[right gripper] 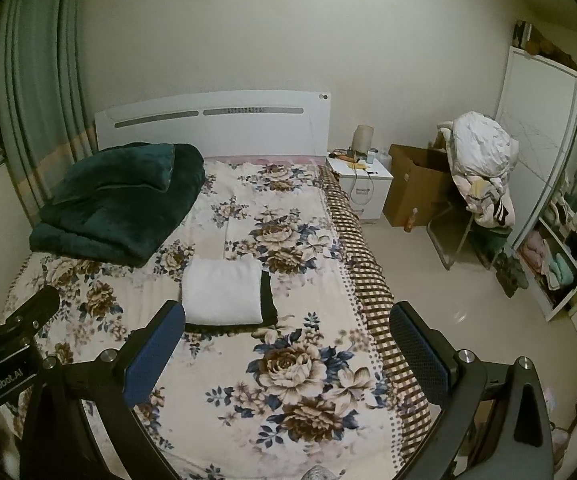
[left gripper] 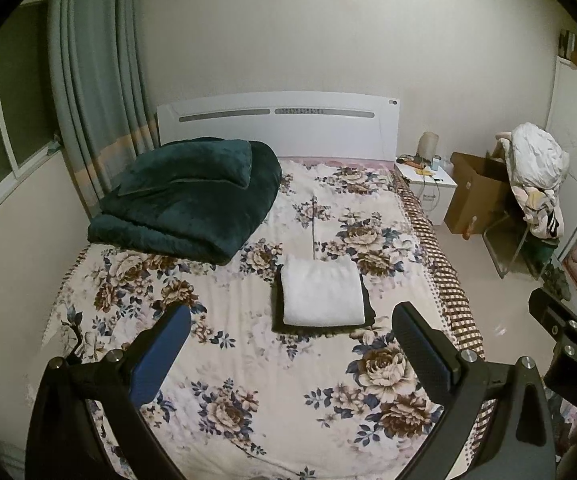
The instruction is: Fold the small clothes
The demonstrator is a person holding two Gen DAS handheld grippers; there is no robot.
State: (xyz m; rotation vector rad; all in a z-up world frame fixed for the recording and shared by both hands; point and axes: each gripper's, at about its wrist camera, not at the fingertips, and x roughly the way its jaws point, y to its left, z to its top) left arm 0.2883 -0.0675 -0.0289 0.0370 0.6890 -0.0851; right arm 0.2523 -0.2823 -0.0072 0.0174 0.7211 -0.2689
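Observation:
A folded white garment (left gripper: 322, 294) lies on top of a folded black garment (left gripper: 369, 304) in the middle of the floral bed sheet (left gripper: 248, 360). The pair also shows in the right wrist view, white (right gripper: 222, 292) over black (right gripper: 268, 298). My left gripper (left gripper: 290, 350) is open and empty, held above the bed nearer than the stack. My right gripper (right gripper: 288, 352) is open and empty, above the bed's right part. Neither touches the clothes.
A folded dark green blanket (left gripper: 186, 196) lies at the bed's head left. A white headboard (left gripper: 276, 122), a nightstand (left gripper: 428, 184), a cardboard box (left gripper: 476, 196), a chair heaped with clothes (left gripper: 536, 176) and an open wardrobe (right gripper: 560, 216) stand to the right.

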